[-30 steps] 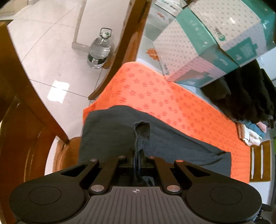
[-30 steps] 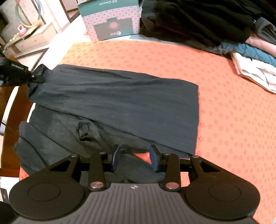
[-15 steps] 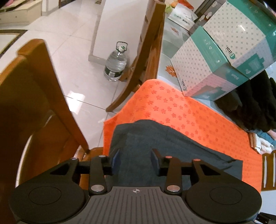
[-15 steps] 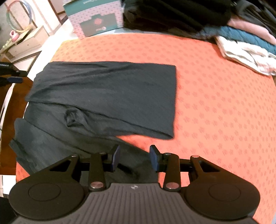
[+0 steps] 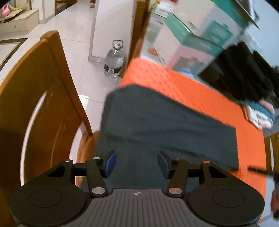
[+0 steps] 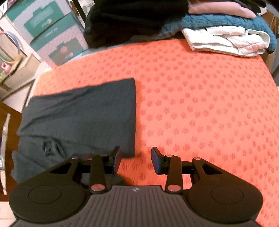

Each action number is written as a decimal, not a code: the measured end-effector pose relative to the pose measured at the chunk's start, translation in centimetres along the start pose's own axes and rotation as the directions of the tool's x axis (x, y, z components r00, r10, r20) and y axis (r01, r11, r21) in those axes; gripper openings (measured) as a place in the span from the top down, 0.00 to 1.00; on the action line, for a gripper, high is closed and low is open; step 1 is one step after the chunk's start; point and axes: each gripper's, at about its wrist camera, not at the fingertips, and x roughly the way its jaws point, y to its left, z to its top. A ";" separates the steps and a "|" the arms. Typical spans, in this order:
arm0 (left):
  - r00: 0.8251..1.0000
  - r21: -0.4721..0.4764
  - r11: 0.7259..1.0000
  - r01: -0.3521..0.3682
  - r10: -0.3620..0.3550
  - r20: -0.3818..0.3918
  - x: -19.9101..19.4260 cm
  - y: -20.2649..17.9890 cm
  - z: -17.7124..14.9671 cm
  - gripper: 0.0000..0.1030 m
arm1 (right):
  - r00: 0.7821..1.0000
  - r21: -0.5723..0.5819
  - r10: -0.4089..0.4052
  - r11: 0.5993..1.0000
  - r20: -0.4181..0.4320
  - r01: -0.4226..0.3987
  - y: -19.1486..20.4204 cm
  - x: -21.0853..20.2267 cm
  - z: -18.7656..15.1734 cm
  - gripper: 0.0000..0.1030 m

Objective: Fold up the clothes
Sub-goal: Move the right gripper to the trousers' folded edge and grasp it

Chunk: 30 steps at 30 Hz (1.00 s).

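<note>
Grippers first: our left gripper (image 5: 136, 163) hangs over the near end of the dark grey garment (image 5: 157, 125), its jaws opening, blue pads clear of the cloth on either side with only the fabric lying flat below them, so nothing is pinched. Our right gripper (image 6: 136, 159) stands released as well, jaws parted over bare orange cloth, its left pad just at the near right corner of the garment (image 6: 83, 113) without gripping it. We see the garment folded into a long band on the orange floral cloth (image 6: 200, 104) that covers the tabletop, toward the left side; one end reaches the edge by the wooden chair (image 5: 43, 108), and a looser, rumpled layer shows along its near side in the right wrist view. Well apart from it, at the far edge, we have a pile of other clothes: a black heap (image 6: 132, 19), a teal knit (image 6: 226, 21), a pink piece (image 6: 219, 8) and a white folded item (image 6: 226, 40). Teal and dotted cardboard boxes (image 6: 50, 31) stand at the far left corner. Down on the tiled floor (image 5: 75, 52) beyond the chair sits a large water bottle (image 5: 114, 60). The left wrist view is blurred at its right side.
</note>
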 end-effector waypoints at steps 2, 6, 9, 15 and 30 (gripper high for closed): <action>1.000 0.021 1.000 -0.011 0.011 -0.004 -0.4 -1.4 -2.0 0.45 | 0.999 -0.027 0.041 0.999 -0.018 -0.042 -0.1 0.2 0.5 0.59; 1.000 0.024 1.000 -0.008 0.009 -0.019 -0.7 -4.5 -6.2 0.45 | 0.986 -0.161 0.133 0.976 -0.102 -0.149 0.6 0.9 0.1 0.59; 0.999 0.001 1.000 -0.005 0.005 -0.036 -0.1 -6.7 -9.0 0.45 | 0.972 -0.247 0.164 0.948 -0.167 -0.202 1.4 1.6 -0.7 0.62; 0.998 -0.063 0.998 -0.018 0.014 -0.068 1.2 -10.6 -13.7 0.45 | 0.927 -0.360 0.230 0.872 -0.298 -0.332 3.8 3.7 -1.1 0.87; 0.999 -0.107 0.994 -0.017 0.012 -0.040 1.1 -15.7 -17.4 0.44 | 0.916 -0.652 0.040 0.690 -0.400 -0.315 3.4 3.7 -1.2 0.86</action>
